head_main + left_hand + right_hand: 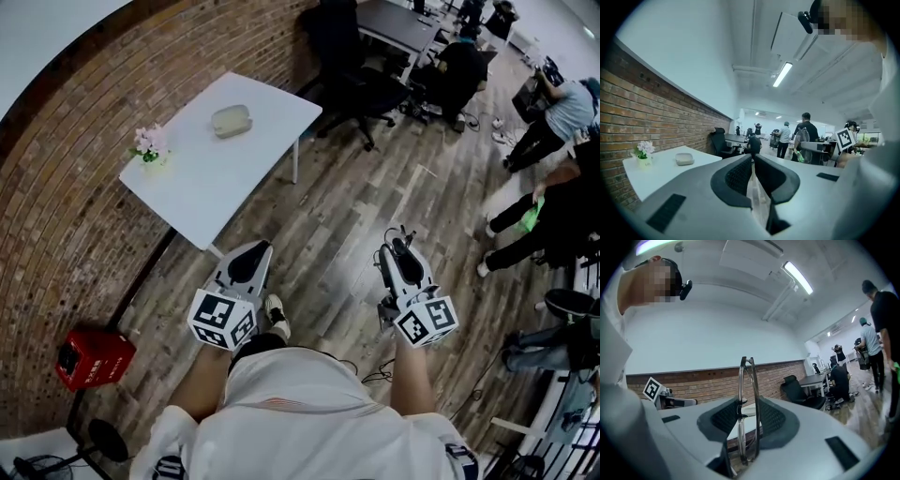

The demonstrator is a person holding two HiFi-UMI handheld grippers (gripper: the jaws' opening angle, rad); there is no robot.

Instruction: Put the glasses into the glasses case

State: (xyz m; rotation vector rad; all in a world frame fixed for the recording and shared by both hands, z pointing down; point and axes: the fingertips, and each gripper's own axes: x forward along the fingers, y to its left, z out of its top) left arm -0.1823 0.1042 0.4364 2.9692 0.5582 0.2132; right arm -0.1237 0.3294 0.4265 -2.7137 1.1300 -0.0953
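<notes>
The glasses case [232,120], a pale grey oval, lies shut on the white table [206,178] some way ahead and to the left; the left gripper view shows the glasses case [685,159] on the table [656,176] too. My right gripper [398,246] is held over the wooden floor, well short of the table. In the right gripper view my right gripper [749,405] is shut on thin wire-rimmed glasses [740,385], which stand upright between the pads. My left gripper [253,251] hovers beside it; the left gripper view shows my left gripper [753,158] with jaws together and nothing between them.
A small pot of pink flowers [150,143] stands at the table's left end. A brick wall [56,234] runs behind it. A red box [94,358] sits on the floor at the lower left. Office chairs [352,66], a dark desk [403,23] and several people [562,103] fill the right.
</notes>
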